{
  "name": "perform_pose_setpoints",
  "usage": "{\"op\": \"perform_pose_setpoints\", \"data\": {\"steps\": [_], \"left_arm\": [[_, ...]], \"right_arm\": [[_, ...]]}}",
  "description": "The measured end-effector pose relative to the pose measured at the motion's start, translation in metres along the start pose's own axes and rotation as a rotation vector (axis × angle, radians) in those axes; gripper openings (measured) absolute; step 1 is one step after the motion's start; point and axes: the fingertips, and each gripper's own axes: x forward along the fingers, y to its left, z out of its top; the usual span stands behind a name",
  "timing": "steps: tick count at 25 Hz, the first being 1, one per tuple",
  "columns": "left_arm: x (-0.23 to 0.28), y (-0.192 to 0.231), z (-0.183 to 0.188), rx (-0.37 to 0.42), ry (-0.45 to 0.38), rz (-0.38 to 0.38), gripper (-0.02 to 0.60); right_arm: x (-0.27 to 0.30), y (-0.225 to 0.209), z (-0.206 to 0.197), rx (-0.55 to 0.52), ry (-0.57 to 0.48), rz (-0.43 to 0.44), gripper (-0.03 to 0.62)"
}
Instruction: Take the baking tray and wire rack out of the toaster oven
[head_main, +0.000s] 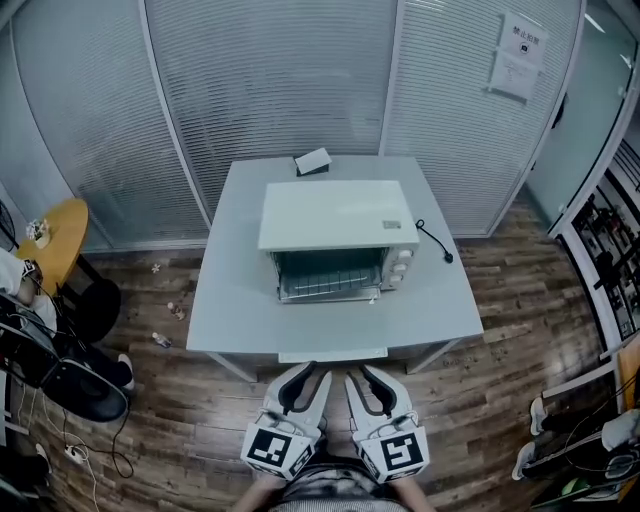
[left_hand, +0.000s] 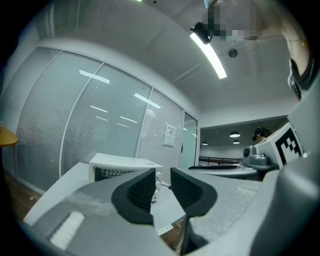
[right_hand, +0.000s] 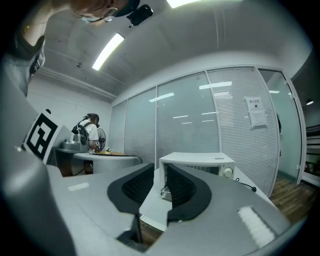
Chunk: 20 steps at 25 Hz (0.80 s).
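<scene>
A white toaster oven (head_main: 338, 225) stands in the middle of a grey table (head_main: 230, 300) with its door down. A wire rack (head_main: 328, 288) shows in its mouth; I cannot make out a baking tray. My left gripper (head_main: 303, 372) and right gripper (head_main: 367, 373) hover side by side just short of the table's front edge, pointing level at the oven. Both are open by a narrow gap and hold nothing. The left gripper (left_hand: 162, 172) sees the oven (left_hand: 122, 167) ahead to its left. The right gripper (right_hand: 160, 170) sees the oven (right_hand: 200, 162) ahead to its right.
A small white box (head_main: 313, 162) lies behind the oven, and a black power cord (head_main: 435, 240) trails to its right. Glass partitions close off the back. A yellow round table (head_main: 50, 240) and a black chair (head_main: 80, 380) stand at left. A person (right_hand: 90, 132) works at a far desk.
</scene>
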Motion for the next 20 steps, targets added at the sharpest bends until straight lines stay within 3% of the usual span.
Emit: {"op": "perform_pose_setpoints", "data": {"steps": [20], "left_arm": [[0.046,0.085,-0.004,-0.031,0.038,-0.026,0.086]], "right_arm": [[0.097,-0.016,-0.008,0.088,0.036,-0.013,0.085]]}}
